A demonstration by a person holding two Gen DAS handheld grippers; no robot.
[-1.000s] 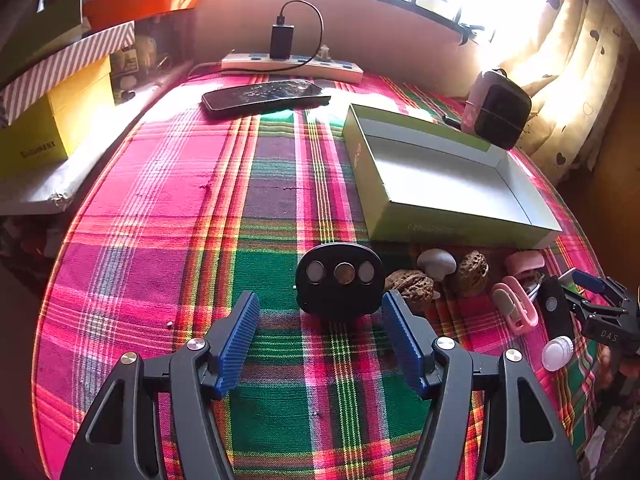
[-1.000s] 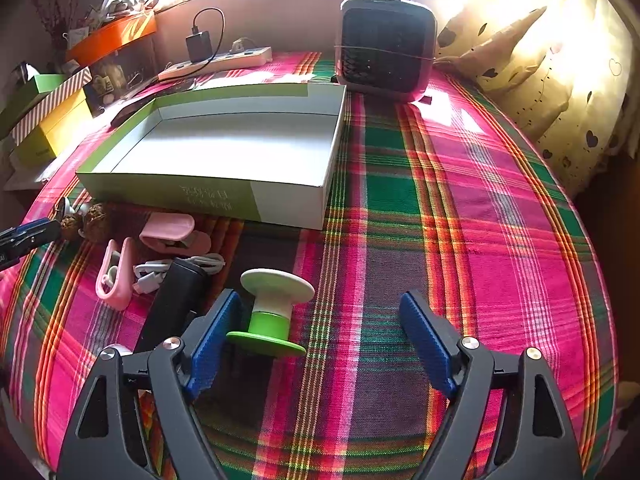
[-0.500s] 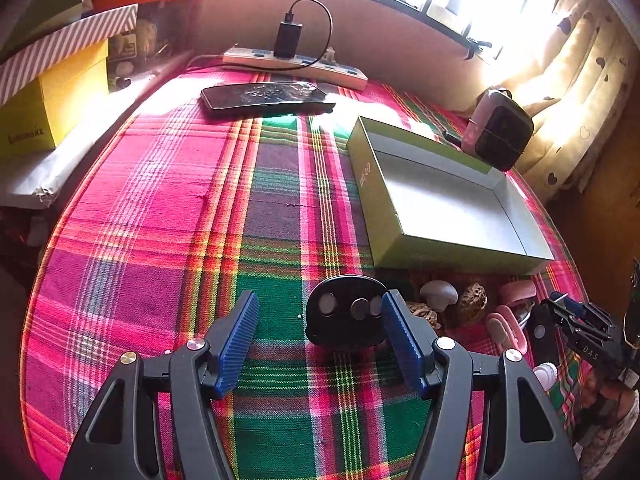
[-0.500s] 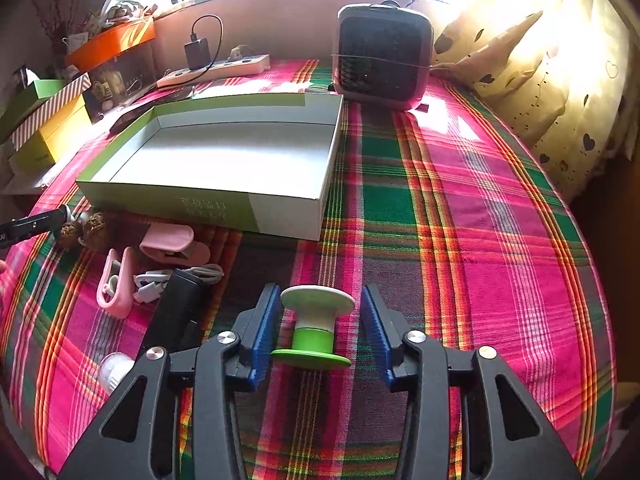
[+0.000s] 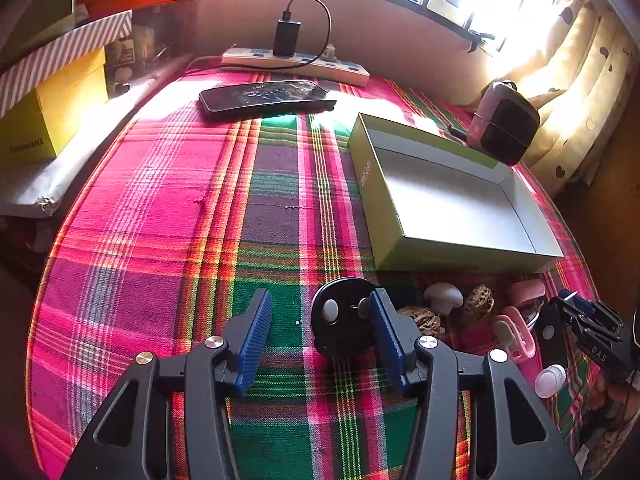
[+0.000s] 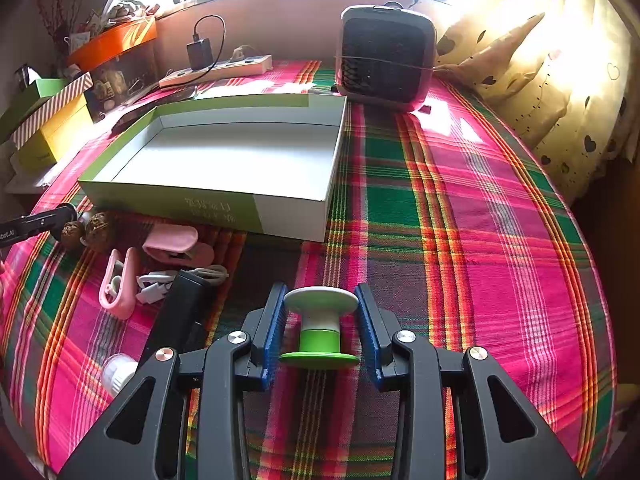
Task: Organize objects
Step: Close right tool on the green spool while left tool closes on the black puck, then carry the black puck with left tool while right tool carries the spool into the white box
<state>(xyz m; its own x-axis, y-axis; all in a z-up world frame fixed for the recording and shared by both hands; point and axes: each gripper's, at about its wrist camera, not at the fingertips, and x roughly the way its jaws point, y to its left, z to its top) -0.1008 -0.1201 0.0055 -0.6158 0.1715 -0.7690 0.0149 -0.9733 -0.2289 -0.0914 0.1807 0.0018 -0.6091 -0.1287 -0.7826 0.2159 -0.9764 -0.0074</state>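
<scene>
In the right wrist view my right gripper [image 6: 320, 330] is shut on a green and white spool [image 6: 319, 330], held upright between the blue pads. In the left wrist view my left gripper [image 5: 318, 340] is open. A black round disc [image 5: 340, 316] with small buttons lies between its fingers, against the right pad [image 5: 386, 334]. An open green and white box [image 6: 224, 160] lies on the plaid cloth; it also shows in the left wrist view [image 5: 452, 200].
Walnuts [image 5: 480, 298], a white mushroom-shaped knob [image 5: 442, 294], pink clips [image 6: 118, 284], a white cable [image 6: 160, 280], a black bar [image 6: 180, 312] and a white cap [image 6: 116, 372] lie before the box. A phone [image 5: 264, 96], power strip [image 5: 296, 62], small heater [image 6: 386, 58] stand behind.
My right gripper closed on the spool. My left gripper moved forward, so the black disc now lies between its fingers against the right pad.
</scene>
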